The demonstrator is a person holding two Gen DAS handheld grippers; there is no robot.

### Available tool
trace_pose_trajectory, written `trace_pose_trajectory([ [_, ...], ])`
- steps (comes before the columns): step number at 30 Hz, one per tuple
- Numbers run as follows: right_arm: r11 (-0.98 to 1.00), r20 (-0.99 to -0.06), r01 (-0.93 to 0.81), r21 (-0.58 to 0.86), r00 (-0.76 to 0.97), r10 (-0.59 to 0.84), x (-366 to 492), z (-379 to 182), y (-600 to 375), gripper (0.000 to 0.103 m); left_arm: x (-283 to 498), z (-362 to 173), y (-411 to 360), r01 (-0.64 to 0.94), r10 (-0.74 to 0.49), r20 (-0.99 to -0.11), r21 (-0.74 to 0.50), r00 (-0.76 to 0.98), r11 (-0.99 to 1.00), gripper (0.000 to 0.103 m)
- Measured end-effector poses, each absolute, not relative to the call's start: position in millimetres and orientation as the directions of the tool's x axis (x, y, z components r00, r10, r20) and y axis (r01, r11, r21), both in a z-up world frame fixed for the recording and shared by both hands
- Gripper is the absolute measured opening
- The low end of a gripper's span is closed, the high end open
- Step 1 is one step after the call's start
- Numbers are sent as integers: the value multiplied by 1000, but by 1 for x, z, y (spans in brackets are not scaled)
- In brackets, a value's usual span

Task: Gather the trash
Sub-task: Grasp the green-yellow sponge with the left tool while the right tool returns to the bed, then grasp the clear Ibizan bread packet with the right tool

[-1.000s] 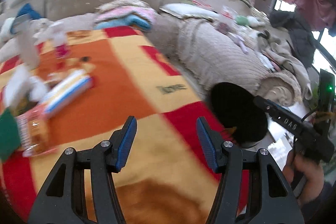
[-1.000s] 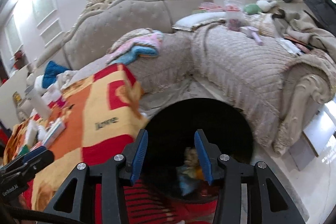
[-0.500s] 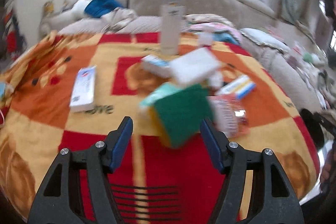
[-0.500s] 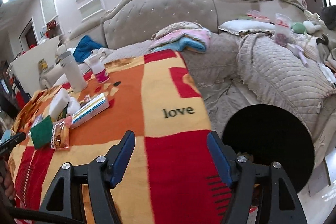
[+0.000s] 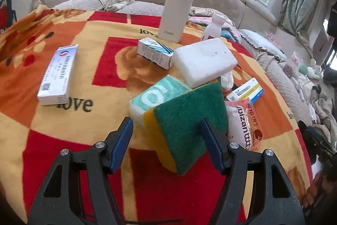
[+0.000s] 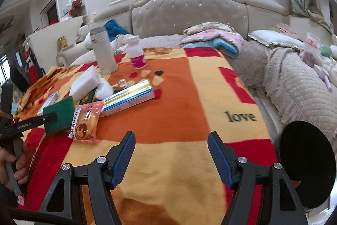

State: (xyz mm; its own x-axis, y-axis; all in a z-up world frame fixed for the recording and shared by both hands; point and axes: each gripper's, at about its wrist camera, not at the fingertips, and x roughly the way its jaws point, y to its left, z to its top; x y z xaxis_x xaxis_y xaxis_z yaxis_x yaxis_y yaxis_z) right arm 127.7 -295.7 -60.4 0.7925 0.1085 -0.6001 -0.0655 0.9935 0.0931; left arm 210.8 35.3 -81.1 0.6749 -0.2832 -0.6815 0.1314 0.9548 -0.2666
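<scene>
With both tongs gaping and holding nothing, the trash sits untouched on the table's checked blanket (image 5: pixel 69 140). Left tongs (image 5: pixel 168 147) hover low over the clutter, blue pads apart, the green-and-yellow sponge (image 5: pixel 185 125) right ahead between the fingers; contact can't be judged from this angle. Sponge leans tilted against a teal tissue pack (image 5: pixel 155 96) and a white foam block (image 5: pixel 205 61). Just right of the sponge: pink snack wrapper (image 5: pixel 250 119), lying flat, with a yellow-blue medicine box (image 5: pixel 247 91) behind it. Further back: small striped carton (image 5: pixel 154 53), white thermos (image 5: pixel 177 10) upright, white pill bottle (image 5: pixel 212 27) upright. Long white box (image 5: pixel 56 75) lies apart at the left, beside the "love" print.

Right tongs (image 6: pixel 171 159) also spread wide, over bare blanket, well apart from the pile. From that view the snack wrapper (image 6: pixel 85 121) is left of centre, touching the sponge (image 6: pixel 60 116); the left tongs (image 6: pixel 45 118) show at the left edge near the sponge. Black round bin (image 6: pixel 307 163) sits off the table's right edge, next to the beige sofa (image 6: pixel 294 90). Bin contents not visible.
</scene>
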Motion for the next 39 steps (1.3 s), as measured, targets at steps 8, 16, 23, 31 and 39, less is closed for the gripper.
trace_pose_trajectory([
  [8,951,-546,-192,244,783,298,140,-59,-258,83,201,-79,37,161,-323,-637,-300,700,940,34],
  [16,922,-656,-319,219,651,381,186,-80,-177,88,168,-71,42,141,-288,-575,-286,766,948,28],
  [23,952,-756,-297,70,607,245,223,-92,-143,75,175,-75,41,148,-303,-593,-296,746,944,29],
  [31,947,-744,-307,95,610,273,210,-90,-159,47,187,-81,36,154,-314,-635,-296,706,943,39],
  [39,942,-690,-318,110,658,302,148,-74,-229,47,184,-79,33,199,-355,-614,-310,705,930,27],
])
